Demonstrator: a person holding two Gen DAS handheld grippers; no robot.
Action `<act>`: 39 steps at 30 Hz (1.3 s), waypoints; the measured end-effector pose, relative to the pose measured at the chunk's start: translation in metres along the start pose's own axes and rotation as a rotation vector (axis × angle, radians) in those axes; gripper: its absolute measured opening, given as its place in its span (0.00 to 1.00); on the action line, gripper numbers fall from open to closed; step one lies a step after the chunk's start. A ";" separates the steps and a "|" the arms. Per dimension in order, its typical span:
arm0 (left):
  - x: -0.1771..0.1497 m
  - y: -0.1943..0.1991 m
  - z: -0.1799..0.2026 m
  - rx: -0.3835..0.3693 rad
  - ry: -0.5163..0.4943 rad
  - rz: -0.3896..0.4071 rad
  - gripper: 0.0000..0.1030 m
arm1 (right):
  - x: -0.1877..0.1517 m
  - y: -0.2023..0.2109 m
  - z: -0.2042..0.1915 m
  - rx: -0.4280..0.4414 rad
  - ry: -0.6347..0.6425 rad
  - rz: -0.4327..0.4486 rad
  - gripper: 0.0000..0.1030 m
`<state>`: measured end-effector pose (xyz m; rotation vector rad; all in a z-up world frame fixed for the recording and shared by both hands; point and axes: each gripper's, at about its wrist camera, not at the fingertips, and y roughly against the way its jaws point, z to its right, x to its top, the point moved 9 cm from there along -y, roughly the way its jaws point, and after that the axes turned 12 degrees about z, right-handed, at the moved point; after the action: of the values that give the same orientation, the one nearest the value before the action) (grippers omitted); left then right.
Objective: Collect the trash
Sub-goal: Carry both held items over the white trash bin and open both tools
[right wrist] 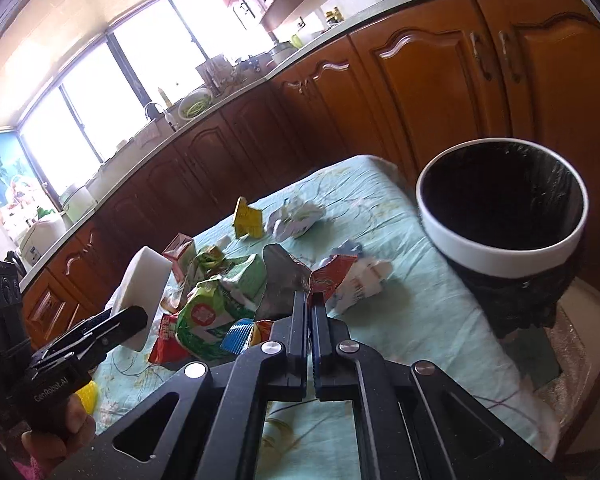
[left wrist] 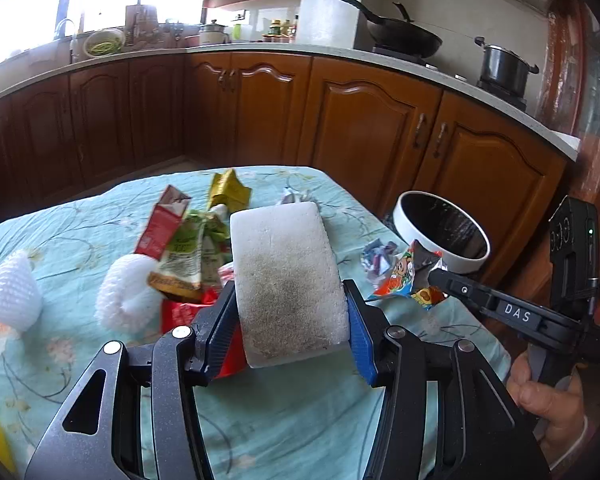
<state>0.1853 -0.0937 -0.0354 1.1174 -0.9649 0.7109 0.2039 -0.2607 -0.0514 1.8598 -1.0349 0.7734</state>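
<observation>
Daylight floods in from the large kitchen windows [right wrist: 112, 92], which are blown out to plain white in both views. The dark wooden cabinet doors [left wrist: 236, 108] below sit in dim shade. Soft, even light falls on the pale green floral cloth [left wrist: 300, 420]. Fisheye distortion bends the long white counter edge [left wrist: 260, 50], with black vignetting at the corners. Some wrappers look slightly motion-blurred.

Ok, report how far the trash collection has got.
Done: nothing visible; the bin interior looks dark, contents unclear. In hand: left gripper clamps a white foam block; right gripper pinches a snack wrapper. Left: cartons, wrappers and foam nets remain on the tablecloth.
</observation>
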 end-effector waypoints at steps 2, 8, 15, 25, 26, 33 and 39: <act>0.002 -0.009 0.019 -0.035 -0.016 -0.013 0.48 | 0.008 0.005 0.018 -0.033 -0.010 0.013 0.01; 0.003 -0.039 0.069 -0.130 -0.057 -0.064 0.48 | 0.028 0.017 0.069 -0.119 -0.045 0.042 0.01; 0.006 -0.073 0.122 -0.208 -0.107 -0.113 0.48 | 0.052 0.019 0.115 -0.182 -0.069 0.067 0.01; 0.017 -0.129 0.175 -0.265 -0.141 -0.185 0.48 | 0.079 -0.004 0.160 -0.235 -0.071 0.045 0.01; 0.019 -0.135 0.179 -0.269 -0.142 -0.191 0.48 | 0.081 -0.007 0.164 -0.241 -0.072 0.040 0.01; 0.025 -0.171 0.200 -0.281 -0.162 -0.232 0.49 | 0.088 -0.026 0.189 -0.271 -0.076 0.003 0.02; 0.019 -0.202 0.207 -0.268 -0.172 -0.278 0.49 | 0.087 -0.032 0.198 -0.296 -0.065 -0.016 0.02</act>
<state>0.3116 -0.3526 -0.0729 1.0583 -0.9927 0.2542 0.2940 -0.4574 -0.0818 1.6454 -1.1095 0.5210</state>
